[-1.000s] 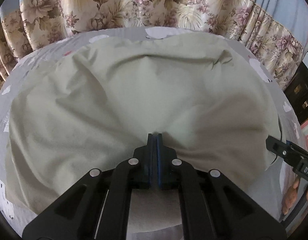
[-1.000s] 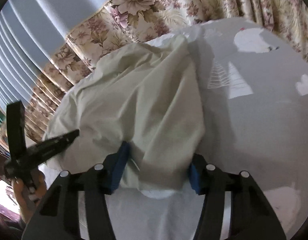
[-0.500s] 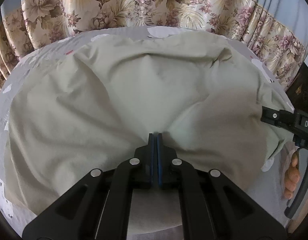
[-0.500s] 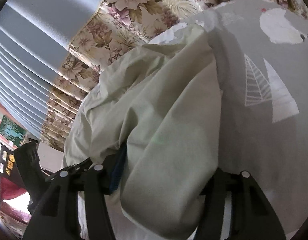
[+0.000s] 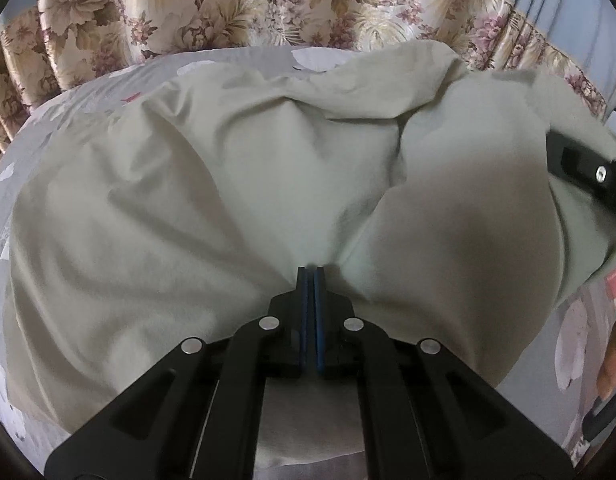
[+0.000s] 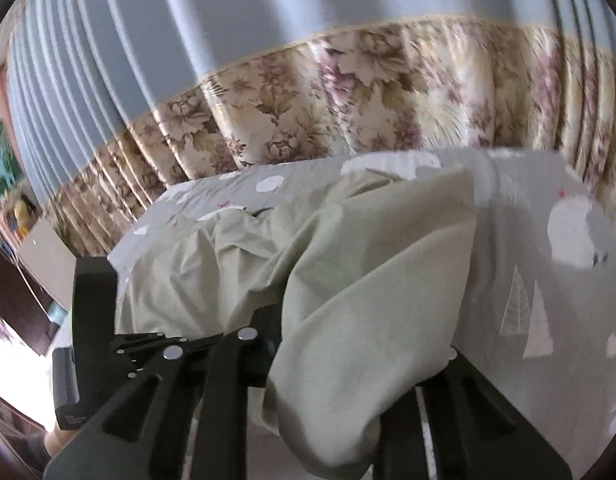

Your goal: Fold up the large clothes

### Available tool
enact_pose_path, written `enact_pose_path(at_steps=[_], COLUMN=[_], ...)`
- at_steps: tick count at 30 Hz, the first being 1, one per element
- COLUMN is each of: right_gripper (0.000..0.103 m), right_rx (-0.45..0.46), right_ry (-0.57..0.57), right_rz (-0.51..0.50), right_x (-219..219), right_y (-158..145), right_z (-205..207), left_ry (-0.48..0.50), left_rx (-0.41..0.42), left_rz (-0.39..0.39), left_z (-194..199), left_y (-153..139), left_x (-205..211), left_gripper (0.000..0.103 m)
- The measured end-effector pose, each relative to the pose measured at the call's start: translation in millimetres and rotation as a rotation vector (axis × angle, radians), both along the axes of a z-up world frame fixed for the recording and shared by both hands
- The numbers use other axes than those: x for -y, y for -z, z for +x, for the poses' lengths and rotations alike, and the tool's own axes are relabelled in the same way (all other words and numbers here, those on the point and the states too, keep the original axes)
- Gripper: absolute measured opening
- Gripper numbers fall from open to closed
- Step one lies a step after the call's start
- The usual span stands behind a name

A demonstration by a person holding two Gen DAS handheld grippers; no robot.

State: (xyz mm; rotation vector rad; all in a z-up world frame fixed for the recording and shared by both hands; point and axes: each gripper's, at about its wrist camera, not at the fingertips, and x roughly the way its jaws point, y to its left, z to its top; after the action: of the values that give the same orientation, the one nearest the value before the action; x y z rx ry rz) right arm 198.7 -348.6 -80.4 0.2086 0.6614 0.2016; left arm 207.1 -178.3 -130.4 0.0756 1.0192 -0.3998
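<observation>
So the bed (image 5: 39, 128), under its grey printed sheet, carries the pale green garment (image 5: 227, 208) spread across it. Your left gripper (image 5: 311, 280) is clenched on the garment's near edge, anchoring it. Your right gripper (image 6: 348, 360) has just been closing, with a raised corner of cloth draped between its jaws; I judge you're carrying a fold over.

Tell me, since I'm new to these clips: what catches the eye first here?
A big pale green cloth sprawled over the grey patterned bedsheet, filling both views. The left gripper pinches its near edge shut; a fold drapes over the right gripper. Flowered curtains hang behind.
</observation>
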Motion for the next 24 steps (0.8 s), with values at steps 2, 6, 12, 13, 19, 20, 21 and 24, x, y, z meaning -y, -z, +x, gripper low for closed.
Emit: enact_pose_path(at_steps=[2,6,12,13,19,20,21,24], right_gripper=[0.017,0.017,0.016,0.016,0.014,0.015,0.015,0.026], right_rx=[0.022,0.076,0.091,0.081,-0.114,-0.118,-0.119,-0.180], right_ry=[-0.030,-0.121,-0.363,-0.404,-0.548,-0.559,-0.557,-0.544], right_rz=[-0.088,-0.242,-0.341,-0.363,-0.604,-0.644,-0.636,-0.540], right_x=[-21.4,-75.0,-188.1,-208.2,-301.9,-309.4,-310.6,-301.5], right_y=[-16.5,-48.7,-60.2,-55.0,32.2,45.8,45.6,32.2], right_z=[-1.2,-6.7,3.8,6.3,36.9,36.6,36.2,40.3], left_ry=[0.011,0.017,-0.112,-0.148,-0.250,-0.256,-0.260,-0.256], left_rx=[-0.039,-0.012,0.110,0.118,0.078,0.070,0.059,0.037], left_rz=[-0.054,-0.099,0.039,0.050,0.018,0.017,0.013,0.005], left_z=[3.4,-6.4,-19.8,-20.5,-20.8,-21.0,-21.1,-21.9], left_y=[-6.5,-35.3,-58.2,-57.8,-41.8,-38.0,-33.9,-27.0], left_x=[-12.8,-57.2,-164.6,-188.3,-258.2,-261.7,-264.9,-267.4], left_gripper=[0.002,0.005,0.026,0.026,0.026,0.026,0.026,0.027])
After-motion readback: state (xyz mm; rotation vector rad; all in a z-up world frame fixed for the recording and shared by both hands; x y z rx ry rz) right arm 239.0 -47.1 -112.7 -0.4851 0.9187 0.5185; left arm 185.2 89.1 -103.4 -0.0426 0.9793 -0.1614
